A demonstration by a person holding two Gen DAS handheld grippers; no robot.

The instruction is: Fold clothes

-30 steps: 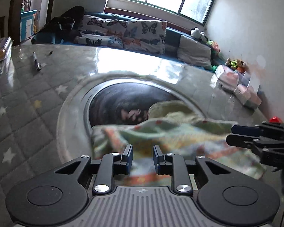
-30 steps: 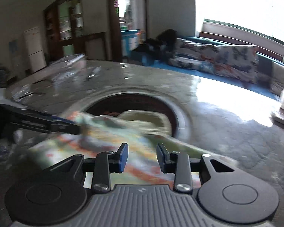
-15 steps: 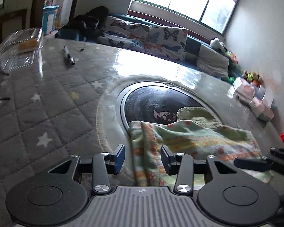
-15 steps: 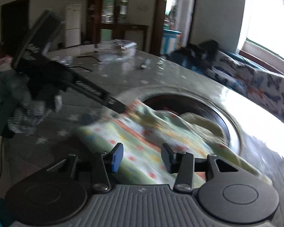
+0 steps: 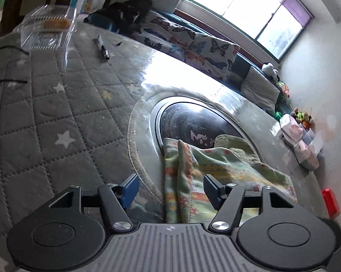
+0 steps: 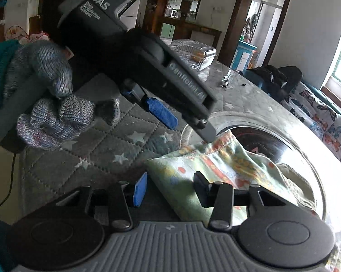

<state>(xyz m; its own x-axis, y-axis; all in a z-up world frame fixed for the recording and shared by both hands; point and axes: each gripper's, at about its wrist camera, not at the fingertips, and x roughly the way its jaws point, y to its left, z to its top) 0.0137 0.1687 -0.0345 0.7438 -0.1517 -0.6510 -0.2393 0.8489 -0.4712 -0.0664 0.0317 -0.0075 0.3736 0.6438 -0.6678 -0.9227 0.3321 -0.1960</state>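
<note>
Clothing to be folded is represented by one garment [image 5: 215, 176], a pale green knit piece with orange, red and yellow print. It is laid on the table [image 5: 57, 117], partly over the dark round inset [image 5: 193, 122] at the table's middle and partly over the pale ring around that inset. A raised fold is seen along the garment's left side in the left wrist view, and a plain olive layer [image 5: 234, 142] is exposed at its far edge.

The left gripper [image 5: 171, 189] is positioned low over the near end of the garment. Its fingers are spread wide, with the cloth lying between them; nothing is pinched. In the right wrist view the tip of one left finger [image 6: 207, 132] is seen at the garment's raised corner; whether it touches the cloth cannot be told. The left gripper is held by a hand in a grey knit glove [image 6: 54, 104].

The right gripper [image 6: 170, 187] is likewise held with its fingers spread apart. The garment's near corner is lying between them, ungripped.

The table is covered by a grey quilted cloth with white stars under a glossy clear sheet. A clear plastic box [image 5: 46, 28] is placed toward the far left edge, and a dark marker [image 5: 103, 47] is lying just beyond it. A red object [image 5: 330, 201] is seen at the right edge.
</note>
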